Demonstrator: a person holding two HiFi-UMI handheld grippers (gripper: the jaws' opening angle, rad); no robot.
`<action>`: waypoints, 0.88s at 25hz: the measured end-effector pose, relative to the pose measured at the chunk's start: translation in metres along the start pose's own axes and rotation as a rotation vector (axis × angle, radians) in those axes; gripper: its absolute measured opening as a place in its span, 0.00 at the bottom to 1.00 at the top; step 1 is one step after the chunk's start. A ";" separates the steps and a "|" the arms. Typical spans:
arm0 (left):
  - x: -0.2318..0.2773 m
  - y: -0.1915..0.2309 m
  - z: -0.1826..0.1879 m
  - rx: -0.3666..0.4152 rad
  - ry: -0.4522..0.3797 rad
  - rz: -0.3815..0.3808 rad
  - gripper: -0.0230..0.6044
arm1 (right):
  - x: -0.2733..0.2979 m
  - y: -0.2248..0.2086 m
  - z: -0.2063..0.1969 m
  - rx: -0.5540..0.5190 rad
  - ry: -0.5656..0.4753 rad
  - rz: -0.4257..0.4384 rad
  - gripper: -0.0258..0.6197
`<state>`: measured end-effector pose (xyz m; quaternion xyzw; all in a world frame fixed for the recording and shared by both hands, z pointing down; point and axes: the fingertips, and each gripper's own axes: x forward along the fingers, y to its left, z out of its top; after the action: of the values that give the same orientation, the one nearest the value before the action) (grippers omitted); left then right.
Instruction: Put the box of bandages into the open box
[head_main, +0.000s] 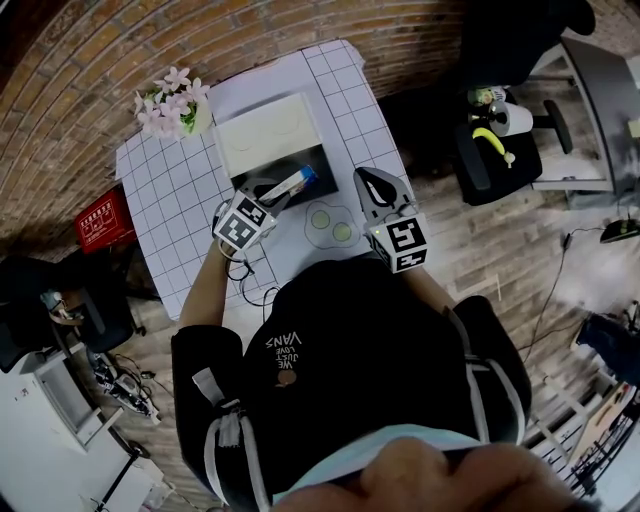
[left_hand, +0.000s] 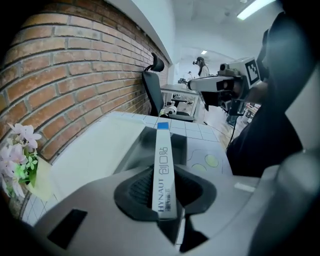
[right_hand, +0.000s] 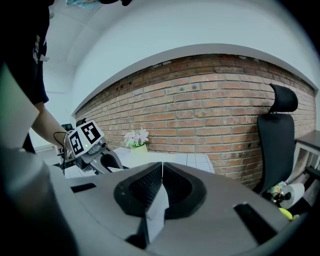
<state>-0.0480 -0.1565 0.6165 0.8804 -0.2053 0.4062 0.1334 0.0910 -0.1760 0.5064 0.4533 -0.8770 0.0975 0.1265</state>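
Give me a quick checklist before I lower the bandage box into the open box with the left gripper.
1. Grip: ok. The left gripper has its fingers pressed on both sides of the bandage box.
2. Aim: ok. The bandage box's far end points over the open box.
3. Opening: ok. The lid lies folded back and nothing crosses the opening.
4. Other hand: ok. The right gripper is shut, empty, and off to the side of the open box.
5. Room inside: cannot tell. The interior is dark.
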 end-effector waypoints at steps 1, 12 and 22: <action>0.001 0.000 -0.001 -0.007 0.002 -0.009 0.17 | 0.000 0.000 0.000 0.000 0.001 -0.001 0.05; 0.010 -0.005 -0.009 -0.017 0.062 -0.088 0.17 | 0.000 -0.003 -0.003 0.007 0.003 -0.005 0.05; 0.016 0.000 -0.015 -0.034 0.081 -0.133 0.17 | 0.000 -0.007 -0.006 0.018 0.009 -0.011 0.05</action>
<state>-0.0482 -0.1544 0.6382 0.8726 -0.1474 0.4281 0.1831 0.0970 -0.1782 0.5126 0.4586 -0.8730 0.1067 0.1271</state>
